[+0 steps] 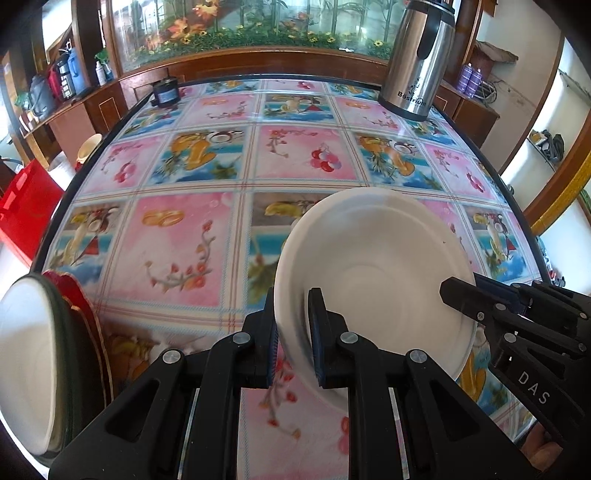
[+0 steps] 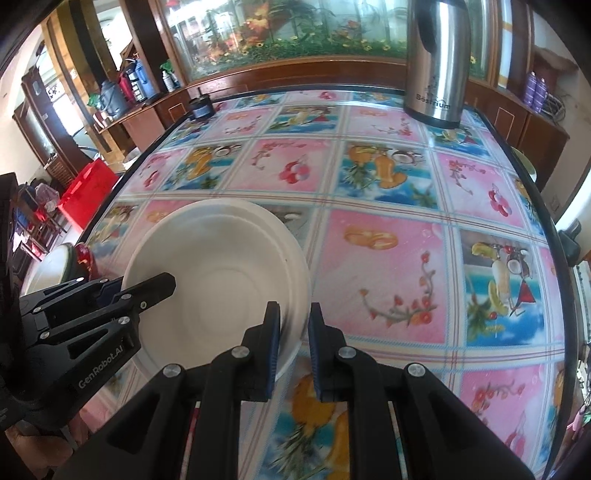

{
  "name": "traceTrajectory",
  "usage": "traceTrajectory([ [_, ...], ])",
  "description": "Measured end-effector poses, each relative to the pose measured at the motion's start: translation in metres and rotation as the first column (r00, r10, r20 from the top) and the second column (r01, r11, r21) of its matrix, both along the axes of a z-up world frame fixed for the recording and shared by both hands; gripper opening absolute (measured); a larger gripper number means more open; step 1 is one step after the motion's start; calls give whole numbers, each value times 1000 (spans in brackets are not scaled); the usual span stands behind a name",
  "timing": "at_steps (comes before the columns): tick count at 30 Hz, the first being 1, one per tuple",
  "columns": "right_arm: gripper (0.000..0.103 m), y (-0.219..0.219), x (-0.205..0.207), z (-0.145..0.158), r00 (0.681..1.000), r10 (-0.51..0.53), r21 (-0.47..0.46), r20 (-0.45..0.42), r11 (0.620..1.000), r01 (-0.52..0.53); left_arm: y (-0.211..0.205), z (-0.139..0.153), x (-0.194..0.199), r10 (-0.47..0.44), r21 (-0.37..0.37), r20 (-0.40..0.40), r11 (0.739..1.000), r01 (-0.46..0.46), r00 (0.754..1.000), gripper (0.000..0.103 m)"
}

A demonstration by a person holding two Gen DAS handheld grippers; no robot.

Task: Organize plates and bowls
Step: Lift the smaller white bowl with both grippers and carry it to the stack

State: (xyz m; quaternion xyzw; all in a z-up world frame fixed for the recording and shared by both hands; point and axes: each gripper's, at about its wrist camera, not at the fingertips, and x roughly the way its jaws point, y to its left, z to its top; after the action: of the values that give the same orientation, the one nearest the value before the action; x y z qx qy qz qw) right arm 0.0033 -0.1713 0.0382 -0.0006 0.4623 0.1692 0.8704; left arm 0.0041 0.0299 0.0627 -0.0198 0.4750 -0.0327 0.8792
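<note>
A table (image 1: 184,236) covered with a glossy fruit-and-flower patterned cloth bears a steel thermos jug (image 1: 419,62) at its far right corner and a small dark jar (image 1: 165,92) at its far left corner, before a wood-framed aquarium (image 1: 240,29) and side shelves. A white bowl (image 1: 373,269), tilted and raised off the cloth over the near middle of the table, is pinched at opposite rims by the left gripper (image 1: 293,339) and the right gripper (image 2: 293,345), each with one finger inside and one outside the wall. Near the table's near left edge stand a white dish (image 1: 26,362) and a red scalloped plate (image 1: 79,306).
</note>
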Motion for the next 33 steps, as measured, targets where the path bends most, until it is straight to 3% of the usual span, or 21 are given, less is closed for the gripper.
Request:
traceTrajectory([
  [14, 16, 39, -31, 23, 996, 65, 10, 59, 998, -66, 44, 34, -44, 51, 2, 82, 999, -51, 995, 14],
  [33, 16, 108, -36, 47, 977, 183, 7, 114, 983, -184, 111, 59, -69, 151, 7, 136, 988, -153, 979, 15],
])
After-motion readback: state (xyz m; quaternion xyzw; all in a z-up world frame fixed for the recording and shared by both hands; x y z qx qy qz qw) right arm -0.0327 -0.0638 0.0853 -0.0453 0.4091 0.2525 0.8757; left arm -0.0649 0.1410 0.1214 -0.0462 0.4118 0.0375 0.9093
